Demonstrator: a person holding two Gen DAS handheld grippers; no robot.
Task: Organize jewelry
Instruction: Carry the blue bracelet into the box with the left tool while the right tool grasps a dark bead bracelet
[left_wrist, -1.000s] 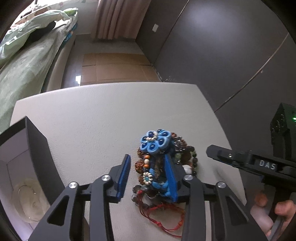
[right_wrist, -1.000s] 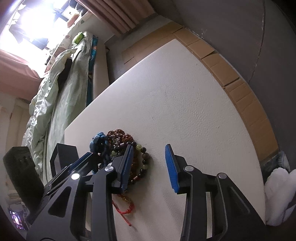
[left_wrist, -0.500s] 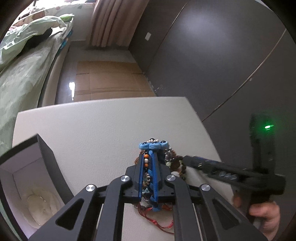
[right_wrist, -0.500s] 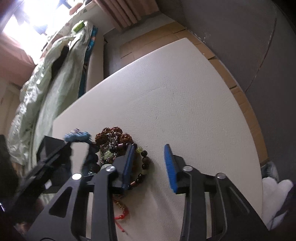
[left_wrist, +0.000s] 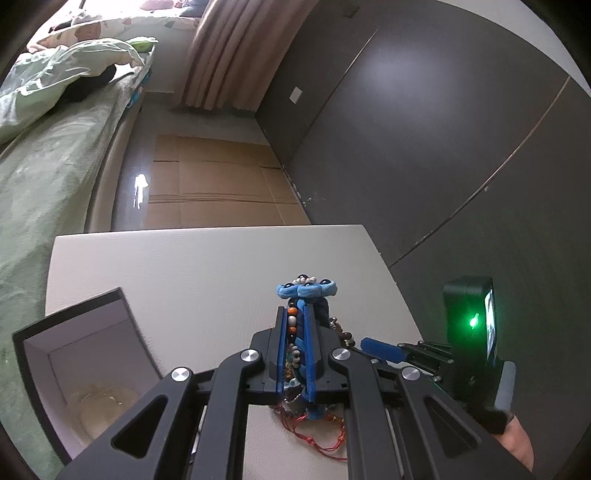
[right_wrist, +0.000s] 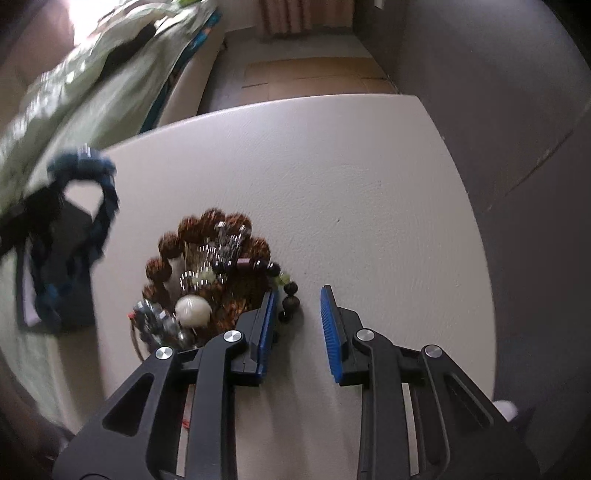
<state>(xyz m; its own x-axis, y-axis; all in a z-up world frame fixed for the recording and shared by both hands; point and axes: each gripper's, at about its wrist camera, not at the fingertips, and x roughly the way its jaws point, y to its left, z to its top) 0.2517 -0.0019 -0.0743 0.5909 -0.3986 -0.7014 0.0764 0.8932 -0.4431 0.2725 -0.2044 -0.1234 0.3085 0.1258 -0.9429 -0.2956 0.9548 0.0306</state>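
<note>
A blue flower bracelet (left_wrist: 306, 289) with small beads is clamped between the pads of my left gripper (left_wrist: 297, 317), which holds it above the white table (left_wrist: 184, 266). In the right wrist view that bracelet (right_wrist: 83, 166) hangs blurred at the left. On the table lies a pile of jewelry (right_wrist: 210, 273): brown bead strings, a white ball, silver pieces and a red cord (left_wrist: 317, 432). My right gripper (right_wrist: 297, 295) hovers at the pile's right edge, pointing steeply down. Its jaws are closing and the pads grip nothing. A few dark beads (right_wrist: 290, 301) show just inside the gap by the left pad.
An open black box (left_wrist: 92, 354) with a white lining stands on the table at the left. A bed with green bedding (left_wrist: 44, 166) runs along the left side. A dark wall (left_wrist: 443, 147) stands to the right, and cardboard (left_wrist: 214, 192) covers the floor beyond the table.
My left gripper's jaws shut on the blue flower bracelet and lifted it off the pile. My right gripper swung over to the pile's edge, rolled, and its jaws narrowed.
</note>
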